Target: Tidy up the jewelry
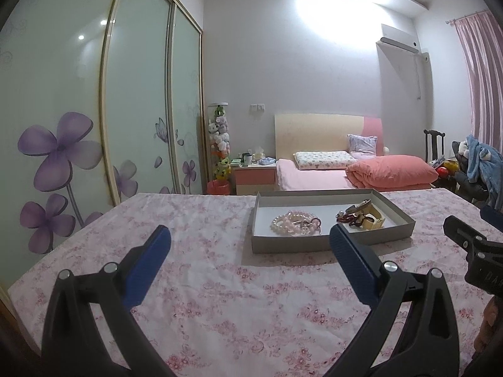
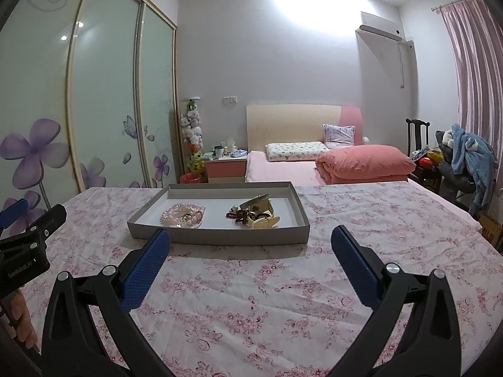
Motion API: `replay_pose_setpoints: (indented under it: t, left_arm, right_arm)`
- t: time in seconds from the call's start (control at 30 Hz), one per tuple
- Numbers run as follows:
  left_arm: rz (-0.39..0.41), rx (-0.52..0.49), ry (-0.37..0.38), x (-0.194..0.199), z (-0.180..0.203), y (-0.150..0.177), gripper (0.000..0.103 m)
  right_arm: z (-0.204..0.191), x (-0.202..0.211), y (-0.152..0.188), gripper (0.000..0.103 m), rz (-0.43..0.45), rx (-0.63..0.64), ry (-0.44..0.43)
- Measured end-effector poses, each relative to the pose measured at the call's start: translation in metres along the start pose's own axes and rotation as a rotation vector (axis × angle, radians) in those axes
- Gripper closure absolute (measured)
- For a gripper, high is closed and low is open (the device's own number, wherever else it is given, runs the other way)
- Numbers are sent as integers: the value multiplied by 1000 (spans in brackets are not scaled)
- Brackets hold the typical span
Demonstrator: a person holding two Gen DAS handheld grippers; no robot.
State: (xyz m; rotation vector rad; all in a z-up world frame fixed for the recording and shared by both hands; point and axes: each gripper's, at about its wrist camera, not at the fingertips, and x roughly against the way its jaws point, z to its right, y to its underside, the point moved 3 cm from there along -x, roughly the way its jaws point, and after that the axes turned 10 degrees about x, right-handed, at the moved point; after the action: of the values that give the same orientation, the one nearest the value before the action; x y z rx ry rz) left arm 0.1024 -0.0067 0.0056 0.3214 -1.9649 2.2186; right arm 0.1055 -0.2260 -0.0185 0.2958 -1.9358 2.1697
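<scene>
From your left wrist camera, your left gripper (image 1: pixel 250 240) hangs above a table covered in a pink floral cloth (image 1: pixel 201 298), its blue-padded jaws spread wide with nothing between them. Just ahead and slightly to the right sits a shallow grey tray (image 1: pixel 301 245) on the cloth. Inside it, on the left, lies a cluster of pink and white bead bracelets (image 1: pixel 294 226); on the right lies a tangle of a dark red bead strand and a cream-coloured strap piece (image 1: pixel 366 218). The tip of your right-hand finger overlaps the tray's near wall in this view; whether it touches is unclear. Your other gripper pokes in at the far right edge. Behind the table stand a bed with a folded coral quilt (image 1: pixel 391 172) and a wardrobe with purple flower doors (image 1: pixel 56 154).

From your right wrist camera, your right gripper (image 2: pixel 250 240) also hangs over the cloth, jaws released and wide apart, holding nothing. The grey tray (image 2: pixel 220 235) sits just ahead and a little left, the pink bracelets (image 2: pixel 182 215) in its left half, the cream and red pieces (image 2: pixel 257 215) in its middle.
</scene>
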Motion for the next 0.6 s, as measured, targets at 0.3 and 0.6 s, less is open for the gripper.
replay_pose_setpoints:
  t: [0.3, 0.6]
  left_arm:
    - [-4, -3, 9, -1, 1, 1, 4]
    - [-8, -3, 11, -2, 3, 2, 4]
  right_arm:
    - [-1, 0, 0, 2, -1, 1, 0]
    - [-1, 0, 0, 2, -1, 0, -2]
